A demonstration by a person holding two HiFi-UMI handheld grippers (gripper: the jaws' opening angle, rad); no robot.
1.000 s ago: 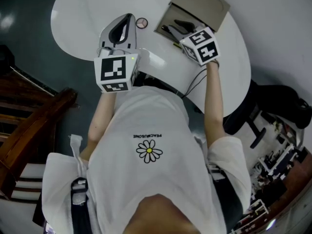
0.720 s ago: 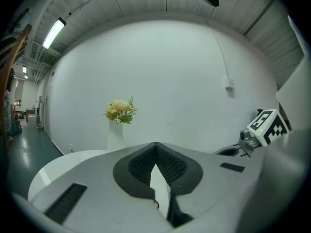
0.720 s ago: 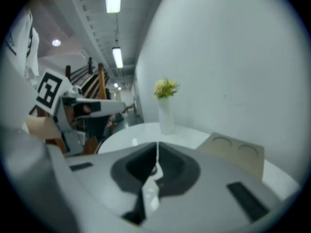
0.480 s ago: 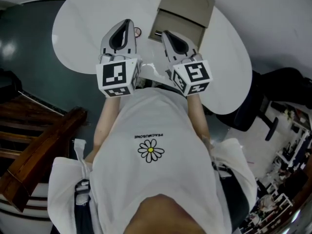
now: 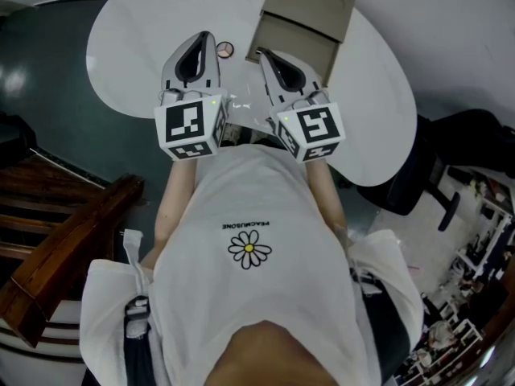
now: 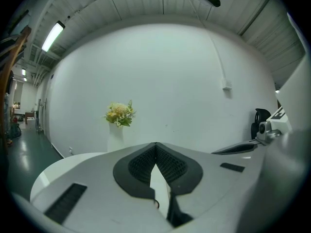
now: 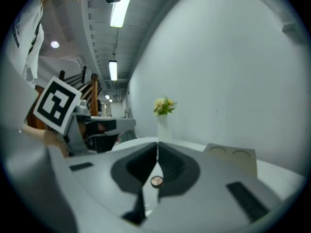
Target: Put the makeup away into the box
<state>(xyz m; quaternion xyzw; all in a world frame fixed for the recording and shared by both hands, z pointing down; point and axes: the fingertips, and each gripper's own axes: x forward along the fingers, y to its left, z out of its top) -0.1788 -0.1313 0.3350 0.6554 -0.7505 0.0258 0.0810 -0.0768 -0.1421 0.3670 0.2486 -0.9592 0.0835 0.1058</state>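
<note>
White table (image 5: 129, 30), rounded outline, glossy top. Tan box (image 5: 310, 6) on far right part; far half is pale panel with two round recesses, near half darker, inside not readable. Small round compact (image 5: 224, 49) flat on bare top, left of box, not touching it. White vase (image 7: 163, 126) with yellow-white flowers (image 7: 164, 106) upright at far edge by wall, well apart from box.

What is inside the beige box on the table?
The box shows only a beige inside; nothing in it can be made out. The right gripper covers part of its near edge.
</note>
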